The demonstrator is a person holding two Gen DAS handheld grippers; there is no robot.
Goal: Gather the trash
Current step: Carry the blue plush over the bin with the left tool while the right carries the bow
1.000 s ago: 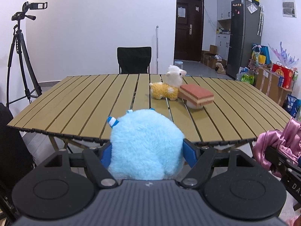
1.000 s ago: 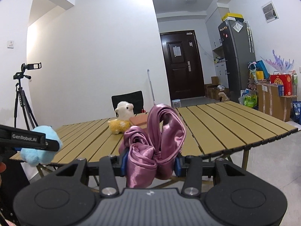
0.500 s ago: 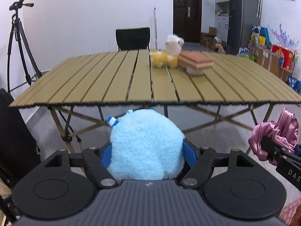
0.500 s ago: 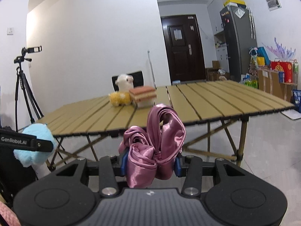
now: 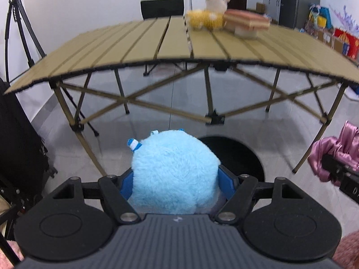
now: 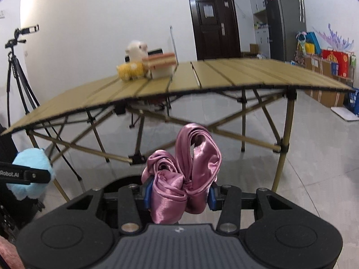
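Left gripper: clenched on a fluffy light-blue plush ball; the blue fingers are pressed into its two sides, and the ball is carried below the level of the counter top.
Blue plush ball, detail: a small blue-and-white striped tag is seen sticking out at its upper left.
Right gripper: clenched on a bunched pink satin cloth; the folds are squeezed between the blue fingers and a loop of the cloth is stood up above them.
Dark round opening: seen on the floor directly behind the blue ball in the left wrist view, partly hidden by it; whether it is a bin cannot be told for certain.
Grippers, relation: held side by side and apart; the pink cloth is seen at the right edge of the left wrist view, the blue ball at the left edge of the right wrist view.
Counter: a slatted tan folding table on crossed legs, seen from below its edge.
On the counter: a yellow-and-white plush animal is laid just beside a layered cake-shaped block, touching or nearly so; both are blurred.
Background: a camera tripod is stood at the left, a dark door and a grey fridge at the back.
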